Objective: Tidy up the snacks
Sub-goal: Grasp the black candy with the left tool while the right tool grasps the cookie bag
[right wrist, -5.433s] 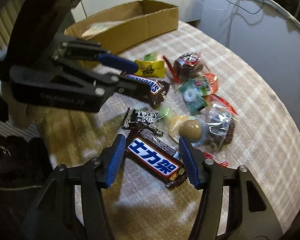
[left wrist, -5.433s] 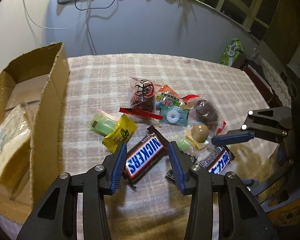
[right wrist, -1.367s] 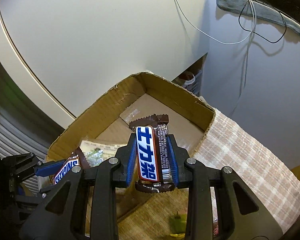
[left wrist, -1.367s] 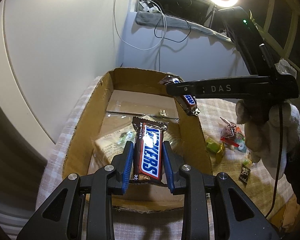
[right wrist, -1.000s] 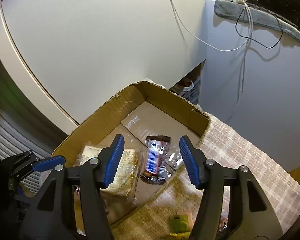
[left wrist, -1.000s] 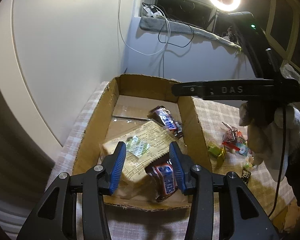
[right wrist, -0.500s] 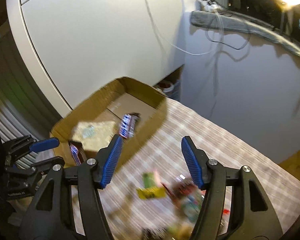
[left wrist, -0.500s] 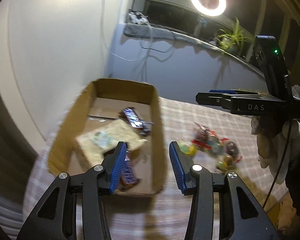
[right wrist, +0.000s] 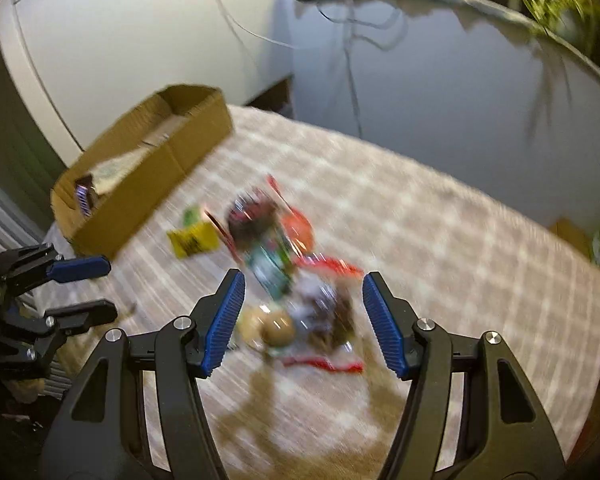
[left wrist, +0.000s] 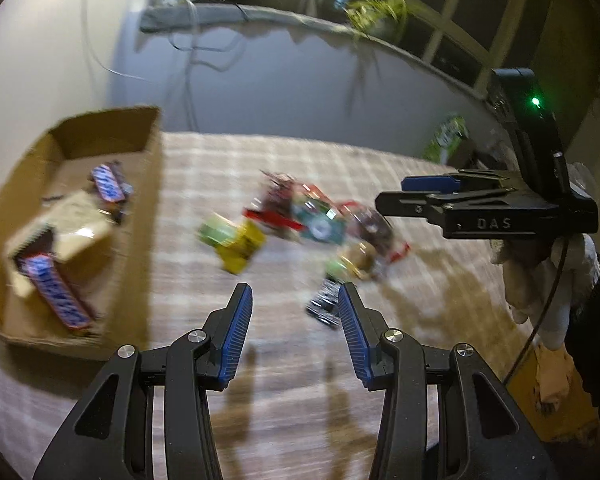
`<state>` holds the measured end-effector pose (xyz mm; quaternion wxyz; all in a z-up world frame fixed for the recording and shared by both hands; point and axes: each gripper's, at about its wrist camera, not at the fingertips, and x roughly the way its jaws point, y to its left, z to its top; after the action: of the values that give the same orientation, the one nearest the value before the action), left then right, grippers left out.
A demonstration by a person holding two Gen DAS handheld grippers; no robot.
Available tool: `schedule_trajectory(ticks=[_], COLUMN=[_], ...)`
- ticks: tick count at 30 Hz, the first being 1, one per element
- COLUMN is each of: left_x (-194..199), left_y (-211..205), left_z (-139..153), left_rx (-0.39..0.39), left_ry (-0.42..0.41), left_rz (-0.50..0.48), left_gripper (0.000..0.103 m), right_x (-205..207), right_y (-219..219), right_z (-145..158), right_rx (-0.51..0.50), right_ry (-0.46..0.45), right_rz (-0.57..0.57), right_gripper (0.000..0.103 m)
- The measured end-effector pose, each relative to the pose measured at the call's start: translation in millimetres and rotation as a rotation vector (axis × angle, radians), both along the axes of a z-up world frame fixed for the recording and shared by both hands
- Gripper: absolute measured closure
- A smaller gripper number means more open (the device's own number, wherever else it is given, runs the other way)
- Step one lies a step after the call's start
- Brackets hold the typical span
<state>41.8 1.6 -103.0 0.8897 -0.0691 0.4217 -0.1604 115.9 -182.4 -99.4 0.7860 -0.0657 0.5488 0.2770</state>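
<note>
Both grippers, left and right, empty with jaws wide apart, above a checked cloth. Snack pile loose mid-table (blurred), two bars already in the box at left. Probably light, crinkly, slippery wrappers: best pinched across the middle.

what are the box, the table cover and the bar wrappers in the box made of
Box: plain brown cardboard, matte, with raw cut edges and folded flaps. Table cover: looks like woven cloth, a beige and white check with no shine. Bar wrappers in the box: glossy printed film, probably plastic or foil, brown ends and blue lettering; motion blur hides finer detail.
</note>
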Motion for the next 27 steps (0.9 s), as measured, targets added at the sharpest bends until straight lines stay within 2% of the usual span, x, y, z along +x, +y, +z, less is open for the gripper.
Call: schedule_trajectory(ticks=[8, 15, 18, 20, 27], left_x=[15, 26, 29, 30, 29], left_y=[-38, -50, -52, -51, -50], left_z=[-21, -34, -36, -35, -35], left_rx=[0.071, 0.136, 0.161, 0.158, 0.152], left_ry=[0.055, 0.073, 0.061, 0.060, 0.052], left_rz=[-0.103, -0.122, -0.129, -0.129, -0.125], left_gripper=[0.060, 0.063, 0.072, 0.074, 0.077], right_x=[6, 13, 13, 13, 12], right_y=[-10, -7, -7, -7, -9], right_z=[-28, -44, -48, -51, -52], right_rx=[-0.003, -0.013, -0.016, -0.013, -0.003], right_ry=[0.062, 0.098, 0.110, 0.124, 0.134], right_rz=[-0.056, -0.062, -0.057, -0.055, -0.063], right_gripper=[0.039, 0.039, 0.048, 0.059, 0.065])
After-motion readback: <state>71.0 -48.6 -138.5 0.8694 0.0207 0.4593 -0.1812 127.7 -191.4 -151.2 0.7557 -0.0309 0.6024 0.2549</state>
